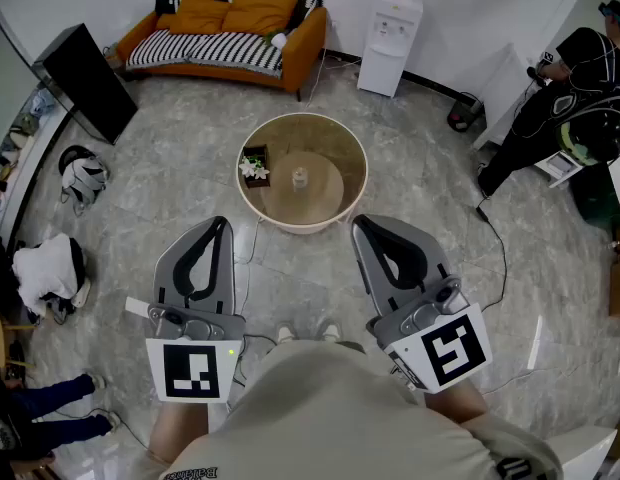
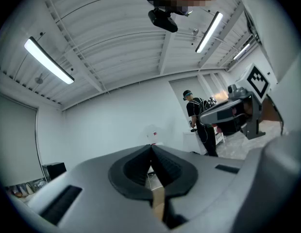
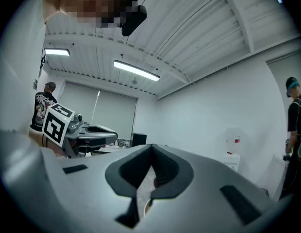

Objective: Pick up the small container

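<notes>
Head view: small container (image 1: 300, 177) upright near centre of round table (image 1: 356, 150), ahead of and between both sets of fingertips, well apart from them; contents not discernible. Dark box (image 1: 255, 165) holding white flowers just left of it, on the side of left gripper (image 1: 222, 225). Table's near rim close ahead of right gripper (image 1: 358, 222); open floor (image 1: 300, 278) between the tips.

Left gripper view: fingers (image 2: 128, 174) pressed together, nothing between.

Right gripper view: fingers (image 3: 170, 171) closed tip to tip, empty.

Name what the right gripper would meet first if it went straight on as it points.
Probably nothing near: the right gripper points level above the round table, toward the white wall; depth is unclear.
</notes>
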